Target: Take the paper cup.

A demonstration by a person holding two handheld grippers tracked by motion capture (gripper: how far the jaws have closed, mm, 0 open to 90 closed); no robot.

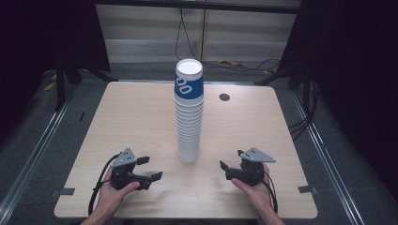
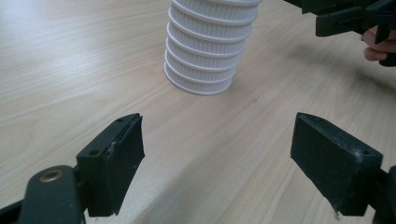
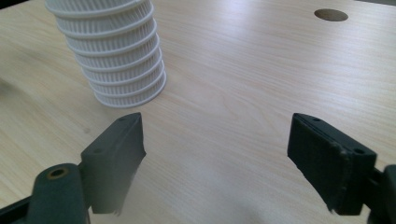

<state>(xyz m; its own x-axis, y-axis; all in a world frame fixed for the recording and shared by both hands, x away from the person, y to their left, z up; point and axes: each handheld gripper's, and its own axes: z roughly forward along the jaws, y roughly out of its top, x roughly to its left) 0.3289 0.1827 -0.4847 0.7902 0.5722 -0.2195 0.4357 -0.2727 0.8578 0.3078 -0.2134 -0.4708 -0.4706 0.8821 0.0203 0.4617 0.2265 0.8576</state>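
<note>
Tall white ribbed paper-cup stack [image 1: 189,112] stands between our left gripper [image 1: 151,168] and right gripper [image 1: 226,169], both gaping wide, empty.

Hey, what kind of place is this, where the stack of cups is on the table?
Probably a lab or recording studio, not a home: the wooden table bearing the stack of cups stands between black curtains, with cables on the floor and metal rails alongside.

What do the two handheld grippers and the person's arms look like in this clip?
The left gripper and the right gripper are both black, each with two flat rectangular jaw pads and a grey three-cornered plate on top. A black cable trails back from each along the forearm. A brass-coloured rivet marks the jaw linkage in both gripper views. The forearms are bare, with no sleeves or gloves.
</note>
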